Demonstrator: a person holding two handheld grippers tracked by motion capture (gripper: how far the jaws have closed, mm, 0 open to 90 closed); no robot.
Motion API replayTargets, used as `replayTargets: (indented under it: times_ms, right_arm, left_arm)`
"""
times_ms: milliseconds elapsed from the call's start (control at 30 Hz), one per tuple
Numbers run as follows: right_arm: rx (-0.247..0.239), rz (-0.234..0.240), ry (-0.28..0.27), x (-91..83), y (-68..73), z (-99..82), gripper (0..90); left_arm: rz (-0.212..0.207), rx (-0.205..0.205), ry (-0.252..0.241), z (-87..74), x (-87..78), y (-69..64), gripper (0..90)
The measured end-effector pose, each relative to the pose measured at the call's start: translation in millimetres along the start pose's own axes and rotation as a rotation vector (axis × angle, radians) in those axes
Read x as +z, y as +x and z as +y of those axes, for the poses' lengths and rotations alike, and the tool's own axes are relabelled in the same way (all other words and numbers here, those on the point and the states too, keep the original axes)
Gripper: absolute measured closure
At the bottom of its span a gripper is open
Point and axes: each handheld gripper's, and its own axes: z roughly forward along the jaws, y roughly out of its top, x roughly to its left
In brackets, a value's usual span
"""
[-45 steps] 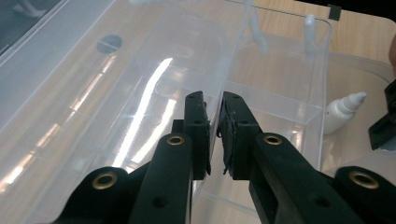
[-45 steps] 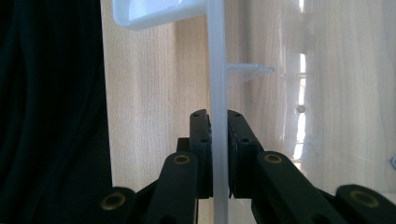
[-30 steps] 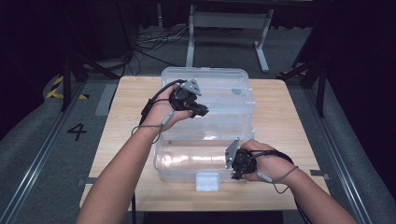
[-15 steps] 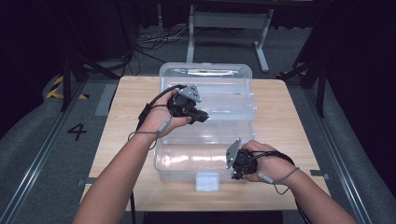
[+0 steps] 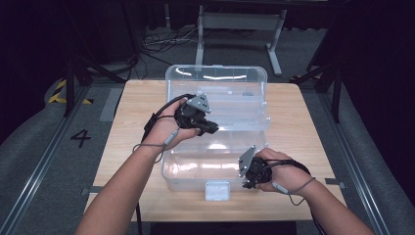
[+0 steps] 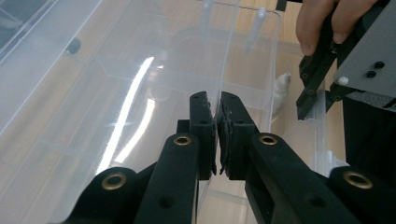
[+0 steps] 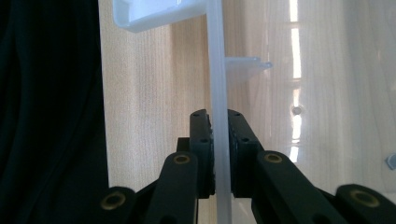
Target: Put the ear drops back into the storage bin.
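Observation:
A clear plastic box (image 5: 191,176) stands on the wooden table (image 5: 132,112) with its lid (image 5: 215,76) raised at the far side. My left gripper (image 5: 211,128) hangs over the middle of the box. In the left gripper view it (image 6: 217,105) is shut on a thin clear wall (image 6: 223,56) inside the box; I cannot tell whether that is a divider or a tray edge. My right gripper (image 5: 250,177) is at the box's near right corner. In the right gripper view it (image 7: 219,116) is shut on the box's whitish wall (image 7: 215,60).
A white latch (image 5: 218,191) sits at the middle of the box's front wall. The other hand's gripper (image 6: 327,70) shows at the right of the left gripper view. Dark floor, cables and a metal stand (image 5: 240,24) lie beyond the table.
My left gripper has come a little toward the person over the box. The right hand and its gripper have stayed in place.

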Motion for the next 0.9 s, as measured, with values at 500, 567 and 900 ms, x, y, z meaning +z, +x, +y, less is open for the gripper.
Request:
replayTargets:
  times_ms: [500, 567, 900]
  right_arm:
    - [-0.015, -0.023, 0.008, -0.1, 2.2, 0.6, 82.8]
    - [-0.016, -0.026, 0.013, -0.3, 2.9, 0.9, 82.7]
    - [-0.014, -0.053, 0.017, -0.3, 6.9, 1.2, 81.6]
  left_arm:
    - [-0.022, 0.03, 0.032, -2.4, -0.8, -14.1, 85.5]
    - [-0.027, 0.028, 0.029, -3.4, -0.4, -16.0, 85.5]
    - [-0.059, 0.018, 0.021, -9.3, 0.6, -22.4, 85.8]
